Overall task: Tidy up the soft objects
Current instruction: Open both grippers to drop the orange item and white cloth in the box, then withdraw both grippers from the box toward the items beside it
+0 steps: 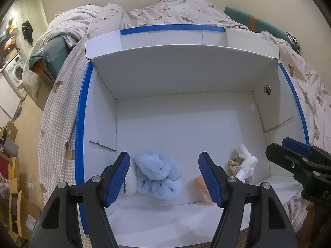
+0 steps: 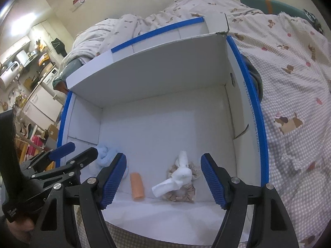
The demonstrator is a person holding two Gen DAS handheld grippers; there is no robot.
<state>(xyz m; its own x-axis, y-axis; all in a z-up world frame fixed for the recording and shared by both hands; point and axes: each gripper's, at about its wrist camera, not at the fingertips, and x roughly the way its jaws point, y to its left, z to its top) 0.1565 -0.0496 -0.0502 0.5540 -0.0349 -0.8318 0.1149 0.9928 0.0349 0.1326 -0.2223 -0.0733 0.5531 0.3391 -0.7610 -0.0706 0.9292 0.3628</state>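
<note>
White cardboard box with blue-taped rim point(image 1: 81, 111) sits on checked bedding with bear prints point(image 2: 289, 95), lid flap folded back at the far edge. Along the near wall of the box floor, from left corner toward right: fluffy pale-blue plush bundle point(image 1: 158, 175) with a small white soft piece point(image 1: 131, 183) tucked against it, short orange roll point(image 2: 137, 186) near the middle, then white knotted cloth point(image 2: 179, 175) lying on top of a beige frilled scrunchie point(image 2: 182, 192) toward the right wall.

Left gripper point(image 1: 164, 178) hangs over the blue plush, jaws spread wide, plush between them but not pressed; nothing held. Right gripper point(image 2: 163, 179) likewise stands wide over the white cloth and scrunchie, pads apart from both; nothing held.

Likely step: letting go after setting items down, then lifting clear. Best done straight up along the finger line, jaws kept wide so ribbed blue pads point(image 2: 113, 177) snag no loose fibre or frill. Worth checking that no cloth clings to a pad before swinging away. Good to keep both tools off the near wall, and apart from each other, since the two stand close at mid-box.
</note>
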